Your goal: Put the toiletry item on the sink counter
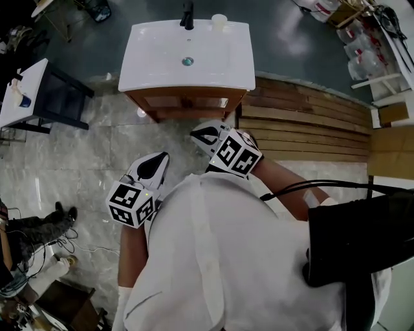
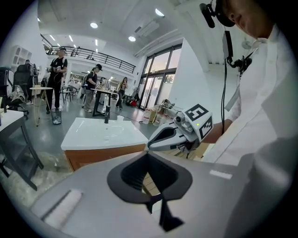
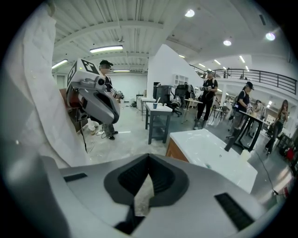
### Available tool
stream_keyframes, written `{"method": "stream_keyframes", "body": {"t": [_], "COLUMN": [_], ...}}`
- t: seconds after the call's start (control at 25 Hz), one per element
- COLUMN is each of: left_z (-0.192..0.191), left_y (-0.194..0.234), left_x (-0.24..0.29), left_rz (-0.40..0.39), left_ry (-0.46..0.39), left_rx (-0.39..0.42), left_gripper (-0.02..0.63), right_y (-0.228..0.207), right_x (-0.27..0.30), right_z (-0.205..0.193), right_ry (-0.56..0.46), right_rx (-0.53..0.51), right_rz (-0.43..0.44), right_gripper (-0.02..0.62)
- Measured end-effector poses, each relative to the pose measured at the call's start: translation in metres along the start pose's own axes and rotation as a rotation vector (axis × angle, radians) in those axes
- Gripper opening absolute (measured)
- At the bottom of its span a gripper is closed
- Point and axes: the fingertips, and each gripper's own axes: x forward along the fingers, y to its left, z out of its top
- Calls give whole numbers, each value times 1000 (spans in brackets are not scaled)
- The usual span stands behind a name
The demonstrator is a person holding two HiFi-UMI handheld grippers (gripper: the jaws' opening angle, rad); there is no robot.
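The white sink counter (image 1: 155, 64) stands ahead on a wooden cabinet, with a black faucet (image 1: 187, 16) at its back. A small pale toiletry item (image 1: 219, 21) stands upright at the counter's back right corner; it also shows in the right gripper view as the pale item (image 3: 245, 156). My left gripper (image 1: 162, 158) and right gripper (image 1: 196, 134) are held close to my chest, well short of the counter. Both are shut with nothing between their tips. In the left gripper view the right gripper (image 2: 165, 137) shows beside the counter (image 2: 93, 132).
A dark side table (image 1: 26, 90) with a blue cup (image 1: 24, 101) stands at the left. Wooden planks (image 1: 304, 123) lie to the right of the cabinet. Someone's feet and cables (image 1: 45, 226) are at the lower left. Bottles and boxes (image 1: 365, 45) crowd the upper right.
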Motion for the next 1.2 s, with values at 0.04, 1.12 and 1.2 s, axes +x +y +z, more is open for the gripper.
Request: {"method": "stream_keyframes", "body": {"t": [0.04, 1.12, 1.2], "left_z": [0, -1, 3], "left_y": [1, -9, -9], "left_x": [0, 33, 38], "left_rz": [2, -20, -25], "left_ry": [-1, 48, 48], "left_rx": [-2, 17, 19], "left_gripper": [6, 6, 6], "right_y": [0, -17, -22], "right_x": [0, -10, -12], "right_z": [0, -26, -27], "right_ry": [-1, 26, 26], "right_rx": [-2, 14, 13], "right_rz": [2, 3, 2], "right_gripper": [5, 5, 5]}}
